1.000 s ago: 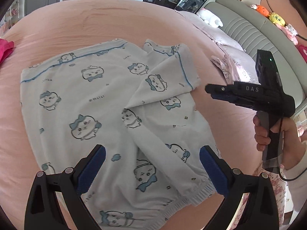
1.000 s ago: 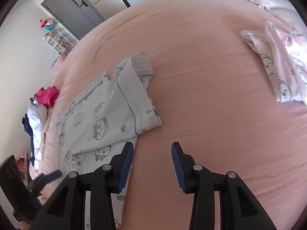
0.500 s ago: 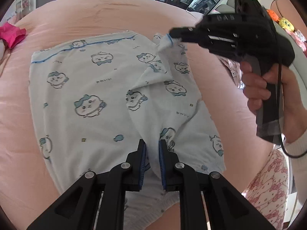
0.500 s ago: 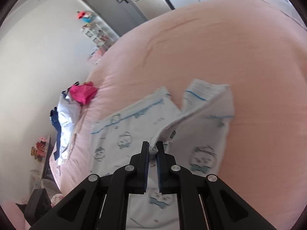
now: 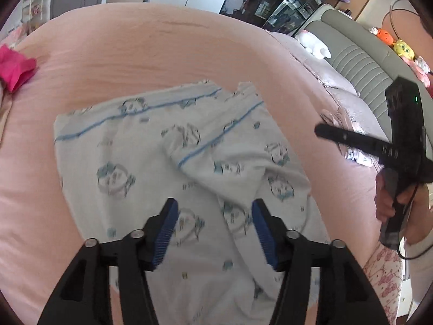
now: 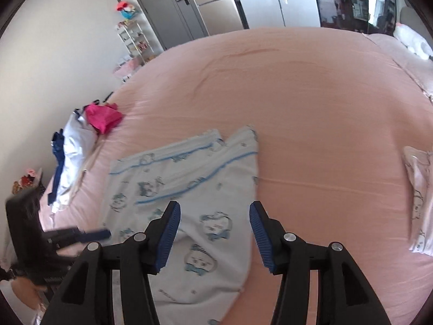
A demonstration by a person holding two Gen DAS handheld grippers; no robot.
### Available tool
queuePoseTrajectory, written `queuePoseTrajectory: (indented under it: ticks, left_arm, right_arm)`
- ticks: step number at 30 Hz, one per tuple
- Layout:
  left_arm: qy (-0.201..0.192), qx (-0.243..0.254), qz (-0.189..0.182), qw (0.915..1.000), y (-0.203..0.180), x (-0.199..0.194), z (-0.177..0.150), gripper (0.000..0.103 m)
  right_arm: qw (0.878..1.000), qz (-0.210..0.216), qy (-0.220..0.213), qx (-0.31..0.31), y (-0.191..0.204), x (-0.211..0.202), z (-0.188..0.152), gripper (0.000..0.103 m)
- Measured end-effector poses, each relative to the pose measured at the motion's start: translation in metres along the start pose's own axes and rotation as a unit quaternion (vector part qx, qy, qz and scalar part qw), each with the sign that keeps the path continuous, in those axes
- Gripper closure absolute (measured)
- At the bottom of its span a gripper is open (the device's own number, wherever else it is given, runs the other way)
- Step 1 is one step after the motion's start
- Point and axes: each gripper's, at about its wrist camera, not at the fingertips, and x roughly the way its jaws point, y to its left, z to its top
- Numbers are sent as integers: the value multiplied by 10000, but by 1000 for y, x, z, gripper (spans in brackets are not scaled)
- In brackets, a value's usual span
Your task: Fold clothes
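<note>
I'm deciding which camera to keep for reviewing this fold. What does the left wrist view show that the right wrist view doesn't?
Only the left wrist view shows the grey headboard with plush toys and the hand holding the right gripper.

Only the right wrist view shows the grey door, shelf rack and blue-white clothes pile.

Both show the cartoon-print garment on the pink bed, the magenta cloth, and open jaws.
</note>
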Motion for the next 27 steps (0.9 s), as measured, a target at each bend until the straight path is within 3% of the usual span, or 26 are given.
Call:
queuePoseTrajectory:
  ticks: [2,4,7,10,12,13,17,21,23,24,27]
  left_arm:
    - [107,-356,131,9992,11,17,17,40]
    - [289,-803,163,9962,26,32,27,40]
    - [304,-1215,77,9921,41,35,21,41]
    - [32,-1344,-90,9909,42,28,18,46]
    - [-181,-1330,-241,9907,39,25,19,70]
    - [-228,-1286,-254,9911,37,26,21,73]
    - [-7,-1132,-68,9935,31,45,28,75]
    - [-82,-959,-14,9954,27,48,29,77]
    - [-230,-935,-10,9954,26,44,30,93]
    - [-303,-967,-28,9948,27,41,30,94]
    - [-543,-1023,-84,9932,28,29,31,98]
  right_arm:
    - [9995,-245,150,139,-20,8,-1,50]
    - [9992,-210,209,280,-33,19,4,50]
    - [9990,-197,280,298,-42,38,18,50]
    - [9990,-163,355,229,-41,58,30,50]
    - [9989,-140,414,157,-38,69,34,50]
    - [9989,-125,445,111,-35,75,35,50]
    - [9988,-170,441,-153,-33,92,48,50]
    - [9984,329,465,-33,-40,108,69,51]
    - [9969,540,561,-79,-36,115,75,75]
    - [9968,564,562,-117,-33,115,76,91]
    - [9967,603,457,-291,-20,105,78,96]
